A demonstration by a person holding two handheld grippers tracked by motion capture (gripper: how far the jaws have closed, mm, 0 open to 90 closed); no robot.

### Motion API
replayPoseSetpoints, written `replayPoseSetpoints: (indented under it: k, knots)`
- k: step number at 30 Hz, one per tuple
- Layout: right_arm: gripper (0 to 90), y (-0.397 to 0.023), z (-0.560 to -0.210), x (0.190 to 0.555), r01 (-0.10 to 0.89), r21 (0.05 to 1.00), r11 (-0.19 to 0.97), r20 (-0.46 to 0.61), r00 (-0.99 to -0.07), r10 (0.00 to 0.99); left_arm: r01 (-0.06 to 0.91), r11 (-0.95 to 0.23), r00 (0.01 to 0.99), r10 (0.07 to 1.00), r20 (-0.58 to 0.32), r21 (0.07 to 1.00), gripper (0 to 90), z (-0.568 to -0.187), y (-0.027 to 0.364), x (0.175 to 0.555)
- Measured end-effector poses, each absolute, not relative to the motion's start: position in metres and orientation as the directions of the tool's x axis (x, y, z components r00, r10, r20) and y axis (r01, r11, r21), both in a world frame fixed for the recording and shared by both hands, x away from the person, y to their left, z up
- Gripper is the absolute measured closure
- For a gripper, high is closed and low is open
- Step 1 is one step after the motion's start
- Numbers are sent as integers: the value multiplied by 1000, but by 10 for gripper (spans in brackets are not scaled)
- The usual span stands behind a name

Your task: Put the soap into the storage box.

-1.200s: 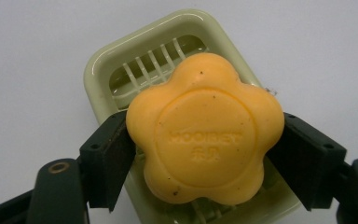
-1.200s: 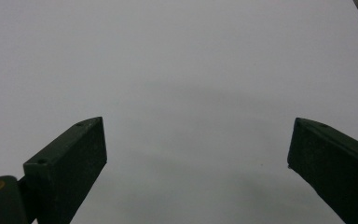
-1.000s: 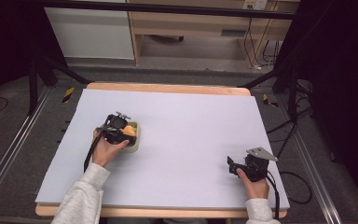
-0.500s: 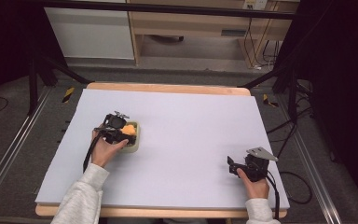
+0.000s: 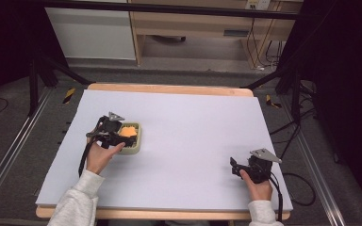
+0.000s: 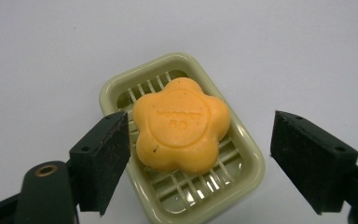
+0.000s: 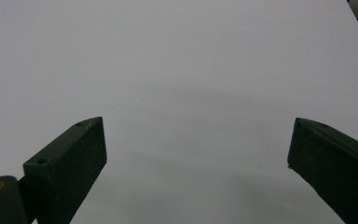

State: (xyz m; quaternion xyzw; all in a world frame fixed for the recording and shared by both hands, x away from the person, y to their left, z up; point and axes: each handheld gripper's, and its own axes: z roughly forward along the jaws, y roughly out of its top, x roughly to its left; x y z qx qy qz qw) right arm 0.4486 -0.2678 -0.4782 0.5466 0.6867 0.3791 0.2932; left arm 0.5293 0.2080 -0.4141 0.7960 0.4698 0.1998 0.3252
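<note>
We could not read the stamped lettering on the orange soap, too faint between the spread jaws. The near left jaw hid part of the soap dish, and the frame's bottom edge cut off the dish's nearest corner below the jaws.

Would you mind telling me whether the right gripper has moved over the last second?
No. The right gripper sits at the same spot near the table's front right corner.

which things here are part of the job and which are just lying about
In use: orange flower soap in the green soap dish; left gripper open, fingers either side of the soap.
Idle: right gripper, open over bare table; cabinet behind.
</note>
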Motion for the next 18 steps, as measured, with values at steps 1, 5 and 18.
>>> replayPoseSetpoints:
  k: [1,5,18]
  knots:
    - [49,-268,-478,448,528,841,115,11,-230,973,609,-343,479,878,13,715,197,-414,210,526]
    - [48,-268,-478,449,526,843,114,8,-222,975,585,-310,472,882,-4,749,208,-415,216,514]
    - [48,-273,-478,447,528,840,121,-6,-214,977,552,-225,409,912,-26,803,231,-435,253,474]
